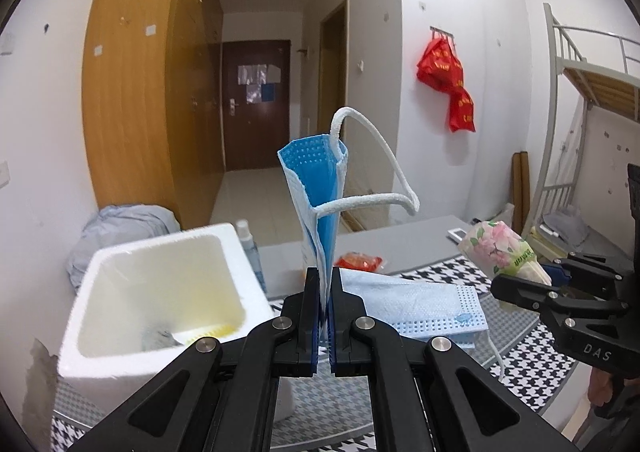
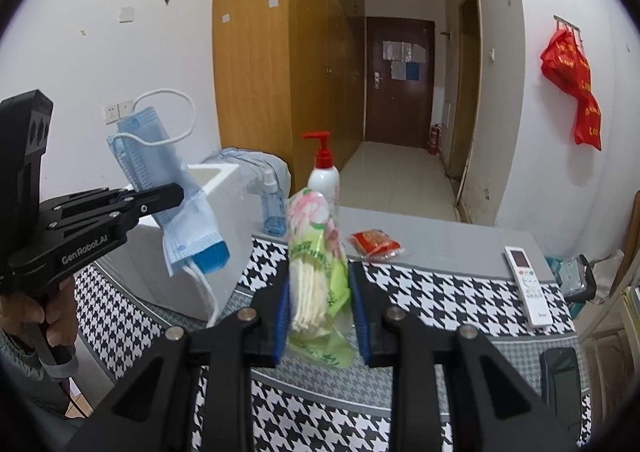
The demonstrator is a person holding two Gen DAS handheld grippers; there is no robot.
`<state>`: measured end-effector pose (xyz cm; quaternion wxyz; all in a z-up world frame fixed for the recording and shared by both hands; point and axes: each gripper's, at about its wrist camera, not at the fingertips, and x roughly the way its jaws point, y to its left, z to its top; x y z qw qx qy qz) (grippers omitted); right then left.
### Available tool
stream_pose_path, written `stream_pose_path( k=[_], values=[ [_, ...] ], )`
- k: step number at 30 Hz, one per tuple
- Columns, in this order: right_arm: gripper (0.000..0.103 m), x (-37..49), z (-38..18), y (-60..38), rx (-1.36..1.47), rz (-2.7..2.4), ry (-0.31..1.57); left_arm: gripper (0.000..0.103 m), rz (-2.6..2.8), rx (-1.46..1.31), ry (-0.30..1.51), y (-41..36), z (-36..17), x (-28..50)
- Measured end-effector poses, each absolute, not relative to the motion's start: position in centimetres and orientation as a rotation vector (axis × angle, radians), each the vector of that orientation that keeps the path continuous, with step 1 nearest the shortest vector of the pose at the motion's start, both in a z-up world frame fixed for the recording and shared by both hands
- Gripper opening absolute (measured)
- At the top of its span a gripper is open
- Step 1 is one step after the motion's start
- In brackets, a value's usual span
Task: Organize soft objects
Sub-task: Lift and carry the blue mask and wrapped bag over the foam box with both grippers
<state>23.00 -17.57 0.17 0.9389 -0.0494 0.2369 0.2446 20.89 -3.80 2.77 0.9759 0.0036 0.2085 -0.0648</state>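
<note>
Between the jaws of our left gripper (image 1: 325,316) we held a blue mask (image 1: 316,188), and the jaws were clenched tight on its bottom edge. It stood up past the tips, folded in half, with its white ear loop (image 1: 384,156) curling out to the right. Beyond the jaws and to the left sat a white foam box (image 1: 160,292), open at the top. Just past the right jaw we saw another mask (image 1: 424,304) lying flat on the checked cloth (image 1: 520,356).

Between the jaws of our right gripper (image 2: 320,304) we held a soft tissue pack (image 2: 316,268) with pink flowers on it. Both blue pads pressed its sides, and it stuck up past the tips. Right behind it stood a white pump bottle (image 2: 325,176) with a red top, and a small blue spray bottle (image 2: 273,208) stood left of that. Past the right jaw lay a red packet (image 2: 374,242). Farther right lay a white remote (image 2: 527,284).
</note>
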Motion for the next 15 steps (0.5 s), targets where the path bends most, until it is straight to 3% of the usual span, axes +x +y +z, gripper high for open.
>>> stream_pose_path(
  k=[15],
  values=[
    [0.032, 23.1, 1.3, -14.6, -0.123, 0.571, 0.447, 0.003, -0.027, 0.007, 0.393, -0.5, 4.0, 20.8]
  ],
)
